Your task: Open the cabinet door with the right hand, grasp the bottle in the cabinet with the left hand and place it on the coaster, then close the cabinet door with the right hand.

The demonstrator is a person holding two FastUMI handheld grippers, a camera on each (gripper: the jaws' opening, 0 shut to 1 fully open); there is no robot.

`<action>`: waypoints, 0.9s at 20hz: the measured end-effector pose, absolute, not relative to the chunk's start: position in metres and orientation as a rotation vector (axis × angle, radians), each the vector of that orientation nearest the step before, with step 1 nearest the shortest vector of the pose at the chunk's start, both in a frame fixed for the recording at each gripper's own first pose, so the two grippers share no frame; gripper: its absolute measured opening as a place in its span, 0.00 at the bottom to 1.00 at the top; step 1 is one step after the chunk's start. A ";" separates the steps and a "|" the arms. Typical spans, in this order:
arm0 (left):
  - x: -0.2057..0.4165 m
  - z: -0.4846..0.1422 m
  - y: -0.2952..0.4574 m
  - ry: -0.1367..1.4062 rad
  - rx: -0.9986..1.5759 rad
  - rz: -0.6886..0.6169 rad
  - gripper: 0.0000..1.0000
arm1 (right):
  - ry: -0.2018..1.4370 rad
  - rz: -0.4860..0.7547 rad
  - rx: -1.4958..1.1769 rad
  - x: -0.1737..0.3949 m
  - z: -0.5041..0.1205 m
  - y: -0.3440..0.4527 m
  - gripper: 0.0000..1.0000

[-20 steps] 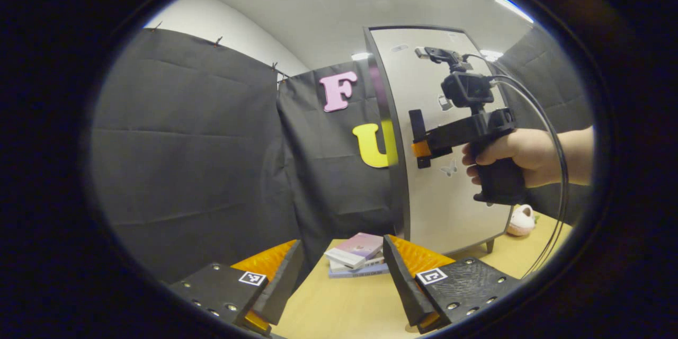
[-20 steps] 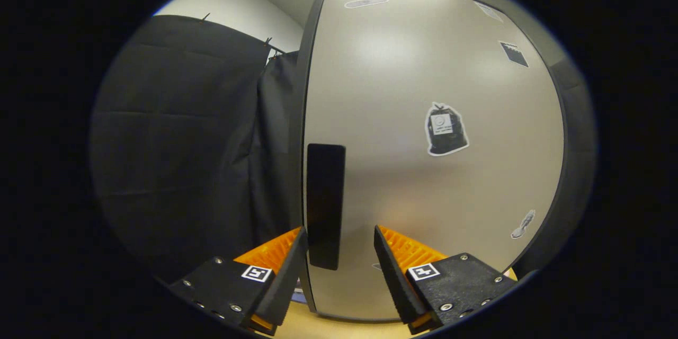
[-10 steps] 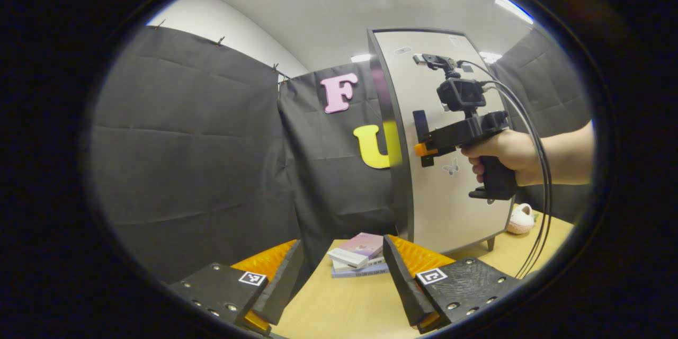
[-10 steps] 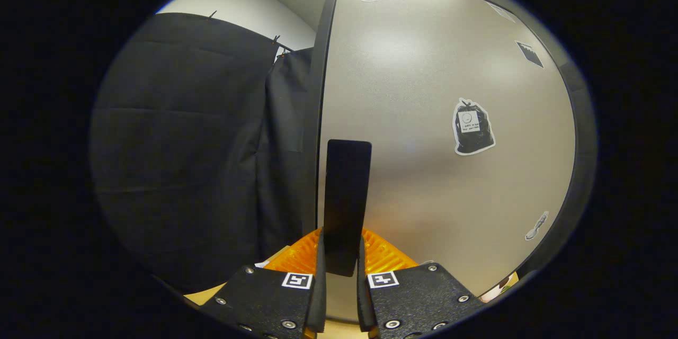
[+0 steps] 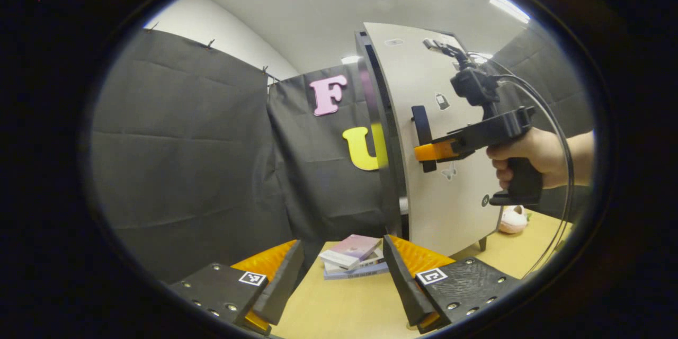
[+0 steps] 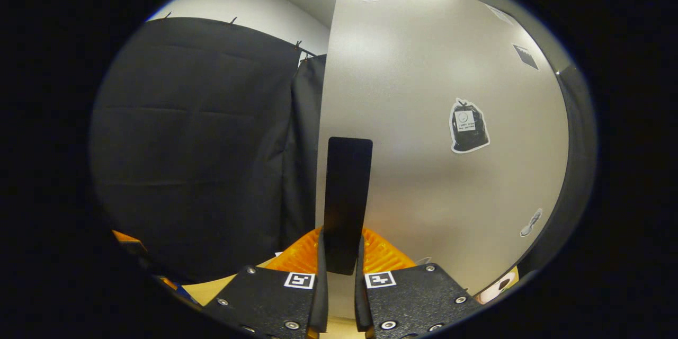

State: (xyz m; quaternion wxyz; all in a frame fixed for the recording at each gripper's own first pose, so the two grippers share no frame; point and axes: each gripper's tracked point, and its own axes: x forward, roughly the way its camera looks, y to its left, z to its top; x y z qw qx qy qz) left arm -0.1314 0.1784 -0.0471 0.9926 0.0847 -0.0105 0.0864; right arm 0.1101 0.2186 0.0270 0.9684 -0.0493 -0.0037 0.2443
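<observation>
My right tool (image 6: 339, 270) clamps door handle (image 6: 347, 201), cabinet door (image 6: 424, 180) ajar; left tool (image 5: 341, 275) wide, level above bench (image 5: 349, 307).

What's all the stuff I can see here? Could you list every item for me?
Cabinet door: one, pale grey, swung slightly open off the cabinet's dark frame.
Door handle: one, black, upright near the door's free edge.
Stickers: several small ones, scattered on the door.
Books: a small stack, pinkish on top, on the table by the cabinet.
Table: one, light wood.
Plush toy: one, pink and white, on the table past the cabinet.
Left gripper: open, holding nothing, low over the table.
Right gripper: shut on the door handle.
Hand: one, holding the right gripper's grip.
</observation>
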 end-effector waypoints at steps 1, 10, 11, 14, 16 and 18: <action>-0.128 -0.044 0.173 -0.026 0.169 0.166 0.90 | -0.003 0.505 -0.096 0.110 0.026 0.216 0.20; -0.116 -0.023 0.140 -0.088 0.150 0.099 0.87 | 0.049 0.541 -0.093 0.112 0.029 0.208 0.20; -0.115 -0.022 0.137 -0.090 0.141 0.095 0.87 | 0.053 0.545 -0.093 0.113 0.032 0.209 0.20; -0.108 -0.026 0.132 -0.075 0.100 0.089 0.87 | 0.064 0.556 -0.088 0.112 0.030 0.204 0.20; -0.105 -0.023 0.131 -0.078 0.082 0.091 0.87 | 0.070 0.553 -0.090 0.109 0.031 0.197 0.20; -0.098 -0.017 0.128 -0.093 0.081 0.088 0.90 | 0.076 0.544 -0.089 0.102 0.031 0.189 0.20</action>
